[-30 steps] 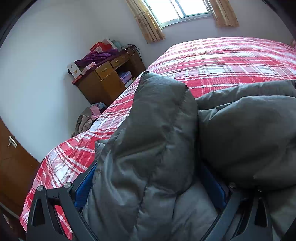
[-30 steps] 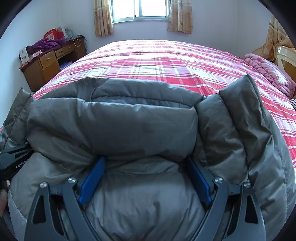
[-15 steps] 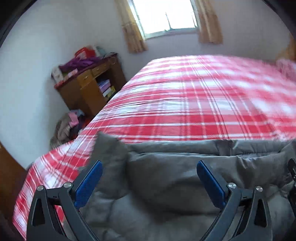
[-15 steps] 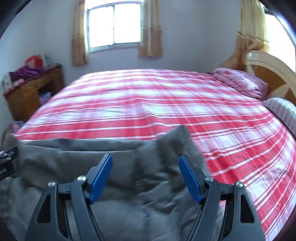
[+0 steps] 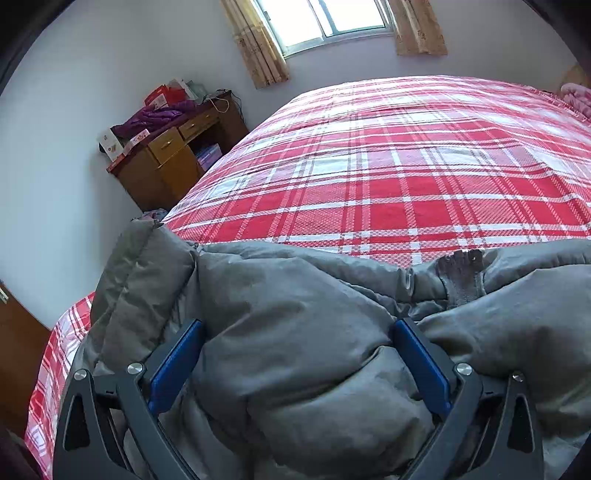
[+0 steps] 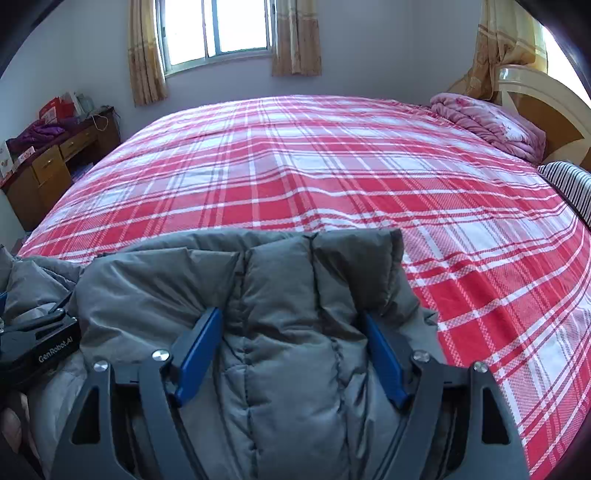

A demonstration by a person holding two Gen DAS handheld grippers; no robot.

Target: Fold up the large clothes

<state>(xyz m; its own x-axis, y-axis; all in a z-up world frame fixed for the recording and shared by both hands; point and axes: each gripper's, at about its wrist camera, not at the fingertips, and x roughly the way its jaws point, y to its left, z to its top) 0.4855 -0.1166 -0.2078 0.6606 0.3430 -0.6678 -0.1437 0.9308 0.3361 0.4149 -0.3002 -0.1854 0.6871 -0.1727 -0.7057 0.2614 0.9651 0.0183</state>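
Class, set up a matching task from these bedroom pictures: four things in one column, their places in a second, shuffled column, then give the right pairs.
Things:
1. grey padded jacket
2. pink quilt
3. purple garment
4. window

Places:
A. on top of the wooden desk
B. in the far wall, between curtains
C. folded at the head of the bed, by the headboard
D. at the near edge of the red plaid bedspread, between both grippers' jaws

Pairs: 1-D, 2-C, 3-A, 4-B
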